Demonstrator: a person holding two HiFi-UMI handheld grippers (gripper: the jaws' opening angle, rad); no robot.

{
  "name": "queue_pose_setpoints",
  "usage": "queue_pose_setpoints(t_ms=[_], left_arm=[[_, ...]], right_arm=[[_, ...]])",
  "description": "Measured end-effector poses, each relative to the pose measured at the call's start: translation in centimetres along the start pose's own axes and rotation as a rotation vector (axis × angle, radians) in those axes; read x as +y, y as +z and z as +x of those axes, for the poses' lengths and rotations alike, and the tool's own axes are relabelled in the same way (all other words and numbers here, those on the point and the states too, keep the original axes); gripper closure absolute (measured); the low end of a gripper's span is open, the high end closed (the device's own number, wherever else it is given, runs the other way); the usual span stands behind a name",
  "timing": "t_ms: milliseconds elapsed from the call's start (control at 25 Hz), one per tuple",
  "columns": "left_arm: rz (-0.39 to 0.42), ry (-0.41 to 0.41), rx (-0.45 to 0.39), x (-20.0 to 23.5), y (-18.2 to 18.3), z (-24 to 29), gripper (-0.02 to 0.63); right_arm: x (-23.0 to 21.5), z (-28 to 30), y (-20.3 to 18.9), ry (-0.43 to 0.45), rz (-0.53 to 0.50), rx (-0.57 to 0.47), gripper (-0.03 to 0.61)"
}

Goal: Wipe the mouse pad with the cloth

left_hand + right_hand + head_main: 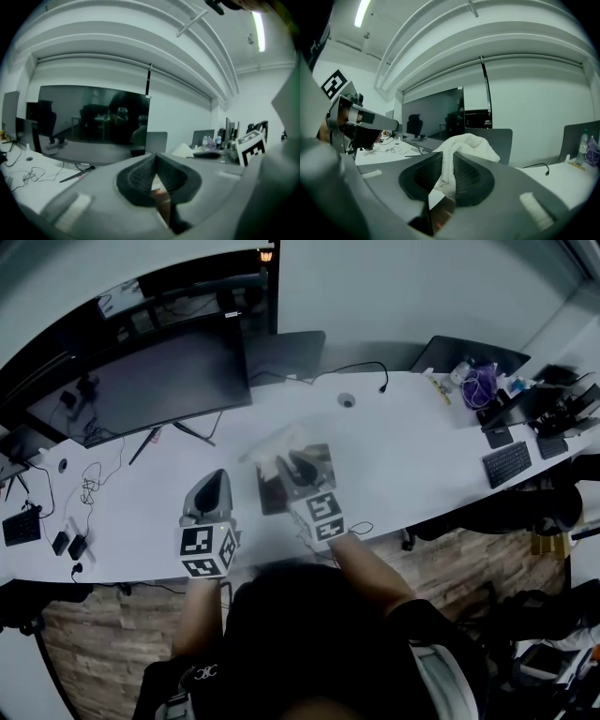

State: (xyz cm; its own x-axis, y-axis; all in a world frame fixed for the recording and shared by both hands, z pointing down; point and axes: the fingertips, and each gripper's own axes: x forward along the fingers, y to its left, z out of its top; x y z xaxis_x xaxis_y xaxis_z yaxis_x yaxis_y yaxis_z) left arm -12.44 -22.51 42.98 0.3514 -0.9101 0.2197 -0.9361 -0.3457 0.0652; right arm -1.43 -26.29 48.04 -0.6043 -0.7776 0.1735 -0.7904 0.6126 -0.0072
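While your right claw (447, 157) is clamped on the white terry cloth (464, 145), its two jaws press the fabric between their pads, and a bunched fold of it spills out over the tips. From the head view, that right claw (298, 463) sits over the dark mouse pad (270, 491), which lies on the white desk (422, 427) just in front of you, near the desk's front edge. The cloth (286, 442) shows there as a pale lump at the far edge of the pad. Whether it is pressed against the pad's surface cannot be told from these views.

Your left claw (154, 159) has its jaws together at the tips with nothing held between them. In the head view the left claw (217, 476) is just beside the mouse pad, on its left, and apart from it.

Behind your hands a large dark monitor (141, 381) stands at the left of the desk, with a closed laptop (281, 354) next to it. Loose cables (89, 486) trail over the left end, and a black keyboard (507, 463) lies well away at the right end.
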Motion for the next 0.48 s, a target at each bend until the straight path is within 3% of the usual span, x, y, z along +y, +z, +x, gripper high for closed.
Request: queue_pose_setpoints(t_ms=[480], left_arm=[[-0.007, -0.008, 0.013, 1.3, -0.3, 0.9, 0.615]], right_arm=[[-0.2, 3.4, -3.4, 0.009, 0.015, 0.114, 0.515]])
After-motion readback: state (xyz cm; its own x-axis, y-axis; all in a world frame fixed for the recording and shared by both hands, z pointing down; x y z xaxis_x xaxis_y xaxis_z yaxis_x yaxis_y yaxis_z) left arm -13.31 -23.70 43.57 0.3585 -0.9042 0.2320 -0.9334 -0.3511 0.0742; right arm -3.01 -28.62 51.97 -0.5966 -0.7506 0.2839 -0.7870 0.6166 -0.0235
